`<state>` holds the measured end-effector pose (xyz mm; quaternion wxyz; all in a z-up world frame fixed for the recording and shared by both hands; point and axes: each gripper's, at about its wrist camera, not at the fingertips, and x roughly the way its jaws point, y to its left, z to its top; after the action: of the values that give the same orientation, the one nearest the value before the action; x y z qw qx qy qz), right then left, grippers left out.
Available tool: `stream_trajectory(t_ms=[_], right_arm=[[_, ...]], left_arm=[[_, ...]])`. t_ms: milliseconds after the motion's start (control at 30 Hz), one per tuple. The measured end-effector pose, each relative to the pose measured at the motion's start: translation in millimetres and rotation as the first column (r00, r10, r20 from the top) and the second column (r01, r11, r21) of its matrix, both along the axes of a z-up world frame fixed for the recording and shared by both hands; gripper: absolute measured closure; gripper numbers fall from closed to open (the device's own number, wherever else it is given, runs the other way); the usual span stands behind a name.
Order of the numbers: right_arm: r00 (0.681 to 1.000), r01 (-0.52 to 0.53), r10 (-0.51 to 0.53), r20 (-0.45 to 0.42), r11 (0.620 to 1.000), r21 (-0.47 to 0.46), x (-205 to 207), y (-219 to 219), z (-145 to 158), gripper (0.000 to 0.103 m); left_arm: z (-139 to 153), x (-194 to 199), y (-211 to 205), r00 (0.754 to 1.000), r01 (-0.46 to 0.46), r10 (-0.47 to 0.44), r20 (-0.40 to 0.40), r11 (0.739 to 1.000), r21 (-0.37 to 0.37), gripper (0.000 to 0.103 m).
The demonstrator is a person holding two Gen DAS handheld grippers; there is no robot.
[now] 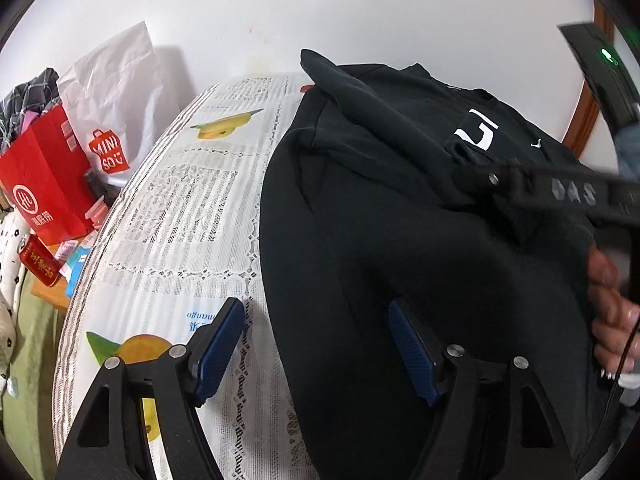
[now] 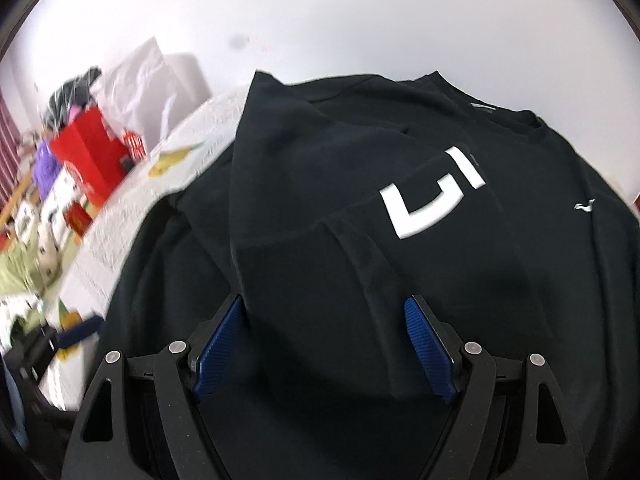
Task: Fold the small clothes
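A black sweatshirt (image 1: 380, 220) with white letters lies on the table, one sleeve folded across its chest; it also shows in the right wrist view (image 2: 340, 220). My left gripper (image 1: 316, 320) is open and empty, over the sweatshirt's left edge near the hem. My right gripper (image 2: 326, 320) is open and empty just above the folded sleeve's cuff. In the left wrist view the right gripper's black body (image 1: 560, 190) reaches in from the right over the sleeve; its tips are hidden there.
The table (image 1: 180, 220) has a white lace cloth over printed paper with fruit pictures. Left of it are a red paper bag (image 1: 44, 184), a white Miniso bag (image 1: 112, 92), a red can (image 1: 40, 266) and clutter. A white wall stands behind.
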<state>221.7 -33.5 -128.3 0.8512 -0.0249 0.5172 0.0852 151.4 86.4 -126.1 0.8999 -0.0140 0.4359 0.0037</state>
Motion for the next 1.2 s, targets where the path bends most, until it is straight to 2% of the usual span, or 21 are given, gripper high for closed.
stream_trajectory(t_ms=[67,100,133,167,267,400,500,567,700,900,967,1033,1100,1133,1200], right_arm=[[1.0,-0.009,0.009,0.004,0.999,0.038,4.4,-1.7,1.6,0.048],[1.0,-0.004,0.004,0.015,0.999,0.043,5.4,-4.4,3.8,0.055],[1.0,0.001,-0.002,0.022,0.999,0.035,5.4,-7.3,6.0,0.075],[1.0,0.001,-0.002,0.024,1.0,0.029,5.9,-10.7,7.5,0.091],[0.999,0.004,-0.007,0.051,0.998,0.061,5.2,-28.8,21.7,0.092],[0.981,0.074,-0.081,0.177,0.996,0.045,-3.0,-73.0,61.3,0.093],[0.959,0.154,-0.16,0.233,0.987,0.043,-3.3,-121.1,86.5,0.093],[0.938,0.244,-0.245,0.245,0.969,0.033,-0.9,-164.8,96.5,0.093],[0.909,0.342,-0.358,0.212,0.933,0.108,-3.9,-230.7,95.8,0.093],[0.897,0.397,-0.409,0.166,0.912,0.101,-13.9,-268.4,75.7,0.093],[0.896,0.417,-0.422,0.136,0.907,0.064,-16.0,-276.9,66.0,0.091],[0.878,0.462,-0.457,0.145,0.887,-0.003,-20.8,-284.9,63.7,0.09],[0.866,0.483,-0.468,0.176,0.875,-0.046,-28.0,-289.6,70.1,0.088],[0.868,0.472,-0.456,0.196,0.881,-0.043,-32.3,-288.7,75.8,0.084],[0.878,0.442,-0.423,0.223,0.896,-0.042,-37.4,-285.3,81.9,0.065]], left_arm=[[0.4,-0.1,2.1,1.0,-0.001,0.001,0.0,1.0,-0.016,0.03],[0.4,-0.3,1.8,1.0,-0.002,0.002,-0.001,1.0,-0.016,0.03],[0.4,-0.1,0.6,1.0,-0.001,0.001,-0.002,1.0,-0.008,0.029],[0.2,-0.3,-0.4,1.0,-0.003,0.003,-0.003,1.0,-0.001,0.028],[-0.3,-0.1,1.3,1.0,-0.005,0.005,-0.003,1.0,-0.009,0.028],[-1.2,0.4,1.6,1.0,-0.01,0.01,-0.003,1.0,-0.002,0.025],[-1.5,0.3,1.4,1.0,-0.01,0.01,-0.002,1.0,0.0,0.025],[-2.1,0.6,2.3,1.0,-0.013,0.013,-0.002,1.0,0.002,0.024],[-3.0,1.1,2.7,1.0,-0.018,0.018,-0.004,1.0,0.01,0.022],[-3.9,1.8,3.3,1.0,-0.022,0.022,-0.005,1.0,0.016,0.02],[-4.0,1.7,3.2,1.0,-0.023,0.023,-0.005,1.0,0.014,0.02],[-4.1,1.7,3.0,1.0,-0.024,0.024,-0.004,1.0,0.013,0.02],[-4.3,1.8,3.0,1.0,-0.026,0.026,-0.004,1.0,0.015,0.019],[-4.4,1.7,3.4,1.0,-0.025,0.025,-0.004,1.0,0.014,0.019],[-4.7,1.3,4.0,1.0,-0.025,0.025,-0.004,1.0,0.013,0.019]])
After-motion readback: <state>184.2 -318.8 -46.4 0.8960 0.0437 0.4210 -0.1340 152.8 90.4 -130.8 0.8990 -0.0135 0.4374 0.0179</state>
